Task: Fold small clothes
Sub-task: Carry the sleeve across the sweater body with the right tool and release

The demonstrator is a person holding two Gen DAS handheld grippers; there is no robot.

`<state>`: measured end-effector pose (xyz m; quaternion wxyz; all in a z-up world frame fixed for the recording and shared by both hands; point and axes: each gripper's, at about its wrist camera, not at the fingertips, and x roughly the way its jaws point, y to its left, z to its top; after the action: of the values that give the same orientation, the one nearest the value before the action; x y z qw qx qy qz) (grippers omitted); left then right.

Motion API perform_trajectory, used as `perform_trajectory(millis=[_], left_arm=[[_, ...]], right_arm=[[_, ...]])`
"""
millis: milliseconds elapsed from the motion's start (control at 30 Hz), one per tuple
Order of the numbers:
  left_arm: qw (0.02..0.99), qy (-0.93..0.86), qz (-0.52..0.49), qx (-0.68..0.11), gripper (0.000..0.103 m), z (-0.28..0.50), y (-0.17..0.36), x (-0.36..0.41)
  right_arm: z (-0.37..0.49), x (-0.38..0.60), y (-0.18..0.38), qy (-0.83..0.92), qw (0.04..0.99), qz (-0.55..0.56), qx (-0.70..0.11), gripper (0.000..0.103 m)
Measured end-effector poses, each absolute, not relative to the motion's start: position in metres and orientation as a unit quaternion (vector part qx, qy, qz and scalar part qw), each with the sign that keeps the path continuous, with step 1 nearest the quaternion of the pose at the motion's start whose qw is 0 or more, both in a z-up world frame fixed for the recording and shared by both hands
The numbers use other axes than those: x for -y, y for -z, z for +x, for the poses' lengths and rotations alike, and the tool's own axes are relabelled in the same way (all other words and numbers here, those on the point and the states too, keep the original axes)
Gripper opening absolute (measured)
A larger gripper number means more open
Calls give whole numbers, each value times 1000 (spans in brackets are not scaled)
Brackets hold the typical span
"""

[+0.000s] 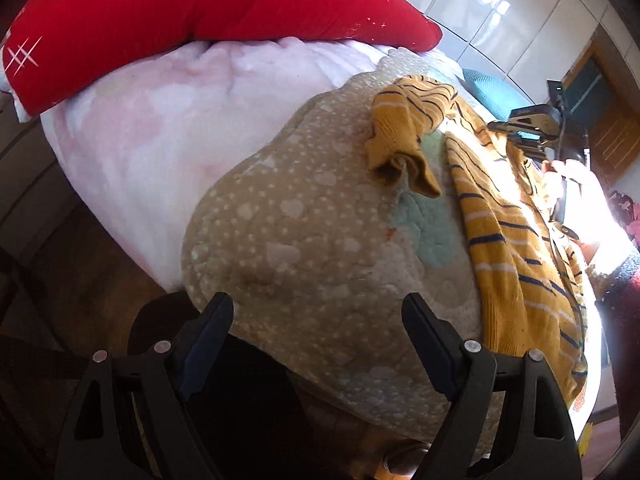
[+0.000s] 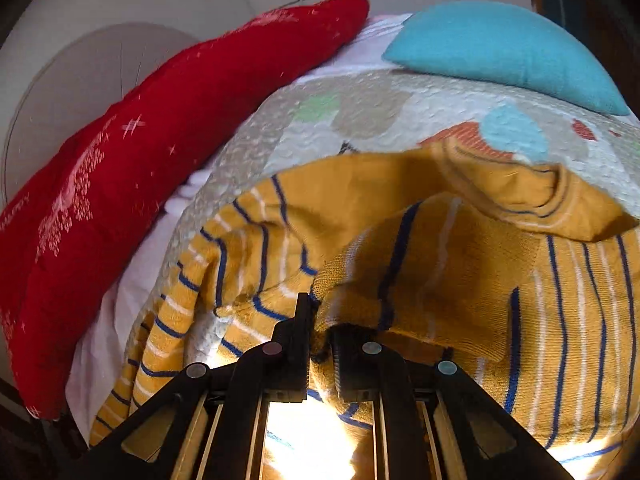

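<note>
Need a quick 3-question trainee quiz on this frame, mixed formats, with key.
1. True or false: the left gripper is clamped on the striped sweater.
2. What does the right gripper hold? A) red pillow B) striped sweater C) teal cushion
3. Fill in: the sweater lies on a patterned ____.

Key: 1 false, its jaws stand open over the quilt. 2 B, a fold of knit is pinched between the fingers. 3 quilt. The red pillow and teal cushion lie untouched.

home bedroom: quilted bedspread (image 1: 304, 240), red pillow (image 1: 192, 16), teal cushion (image 2: 508, 52), wardrobe doors (image 1: 508, 12).
</note>
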<state>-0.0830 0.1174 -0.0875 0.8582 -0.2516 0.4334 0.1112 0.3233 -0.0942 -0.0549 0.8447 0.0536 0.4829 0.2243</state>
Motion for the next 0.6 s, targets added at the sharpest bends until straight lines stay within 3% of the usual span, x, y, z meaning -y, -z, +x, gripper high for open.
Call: perform_trajectory(millis=[67,100,167,400,600], left_arm=[[861,-117,-248,-429,85,-89,88,-124],[861,-118,-249,-428,85,-91,89,-126],[860,-121,-252,-427,85,-94,90,-130],[854,-114,-268,-432,86,-89,97,-131],[860,-100,-254,-431,86,-83,92,-118]], right_arm=[[321,69,70,-212,848,5,-485,24],[318,59,72,-212,852,-17,-479,41],[310,49,67,-238,849,-27,-472,62],[289,91,25,-315,831,58,-455,65],[277,156,19,-197,872,10,-448,65]])
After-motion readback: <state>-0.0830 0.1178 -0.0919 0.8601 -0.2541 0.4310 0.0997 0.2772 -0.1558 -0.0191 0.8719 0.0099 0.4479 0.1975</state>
